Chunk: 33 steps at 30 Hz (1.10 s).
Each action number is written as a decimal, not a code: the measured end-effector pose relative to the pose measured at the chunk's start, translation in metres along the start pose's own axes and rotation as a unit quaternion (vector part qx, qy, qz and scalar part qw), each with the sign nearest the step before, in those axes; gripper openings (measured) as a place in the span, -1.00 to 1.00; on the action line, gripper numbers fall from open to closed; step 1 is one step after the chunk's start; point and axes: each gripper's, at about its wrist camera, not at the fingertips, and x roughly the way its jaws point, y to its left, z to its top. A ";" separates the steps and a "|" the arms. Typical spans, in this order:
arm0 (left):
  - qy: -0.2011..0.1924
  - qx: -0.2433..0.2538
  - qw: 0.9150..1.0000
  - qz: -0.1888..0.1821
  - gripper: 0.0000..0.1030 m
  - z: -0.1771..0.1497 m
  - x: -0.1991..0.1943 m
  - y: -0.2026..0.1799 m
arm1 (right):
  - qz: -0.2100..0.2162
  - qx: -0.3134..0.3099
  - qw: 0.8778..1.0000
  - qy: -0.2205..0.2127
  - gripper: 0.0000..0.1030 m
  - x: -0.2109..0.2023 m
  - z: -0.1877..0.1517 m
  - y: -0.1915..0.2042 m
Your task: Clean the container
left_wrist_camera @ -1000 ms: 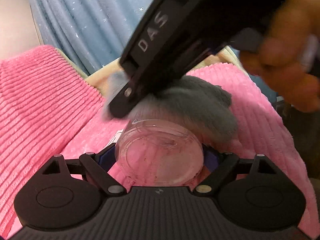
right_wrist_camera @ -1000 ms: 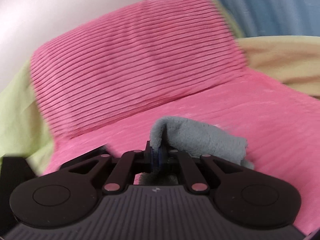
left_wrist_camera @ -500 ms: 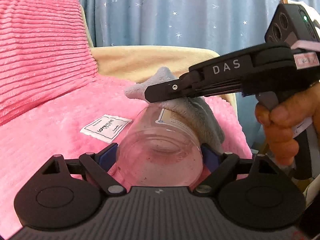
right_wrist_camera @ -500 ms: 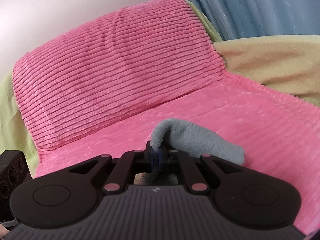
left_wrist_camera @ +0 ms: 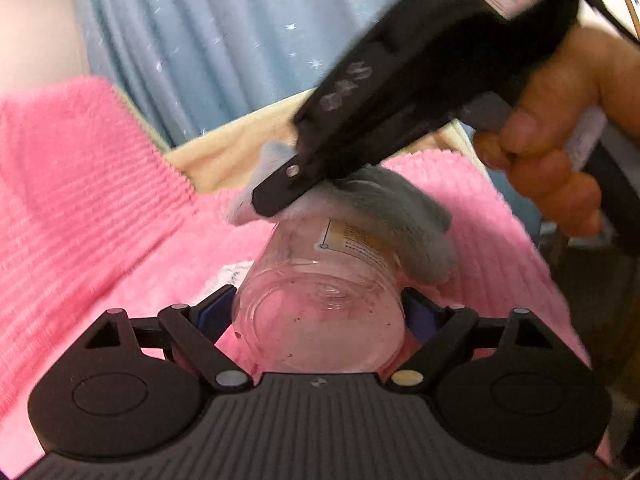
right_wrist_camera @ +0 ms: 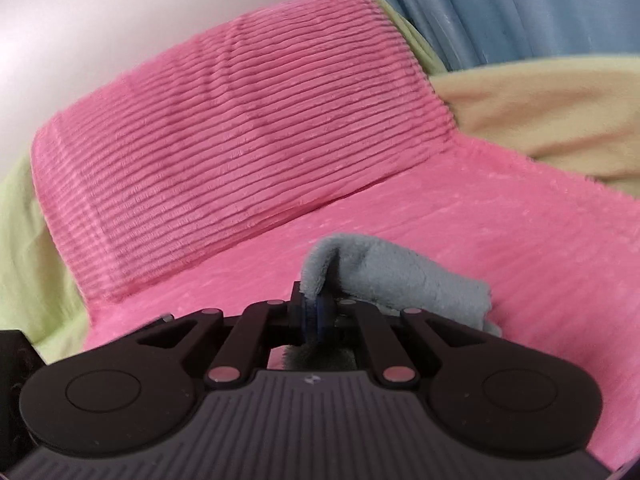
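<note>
Left hand-held gripper [left_wrist_camera: 320,316] was clamped on the clear glass jar [left_wrist_camera: 320,300], blue pads on either side of its body, base toward the camera, jar lying roughly horizontal above the pink ribbed blanket [left_wrist_camera: 80,208]. Jar had a paper label [left_wrist_camera: 352,240] on its upper side and dark specks on the glass inside. Right hand-held gripper [right_wrist_camera: 316,312] was pinched tight on a grey microfibre cloth [right_wrist_camera: 396,276]; in the left wrist view the cloth [left_wrist_camera: 392,216] was draped over the jar's far end, touching it, with the gripper body blurred above it. A person's hand [left_wrist_camera: 560,132] gripped the right handle. Pink ribbed cushion [right_wrist_camera: 240,128], yellow bedding [right_wrist_camera: 540,112] and blue starred curtain [left_wrist_camera: 220,40] behind.
</note>
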 end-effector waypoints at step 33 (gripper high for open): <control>0.003 -0.137 0.989 -0.054 0.70 -0.002 0.006 0.045 | -0.015 -0.017 1.000 -0.010 -0.94 -0.001 -0.002 0.005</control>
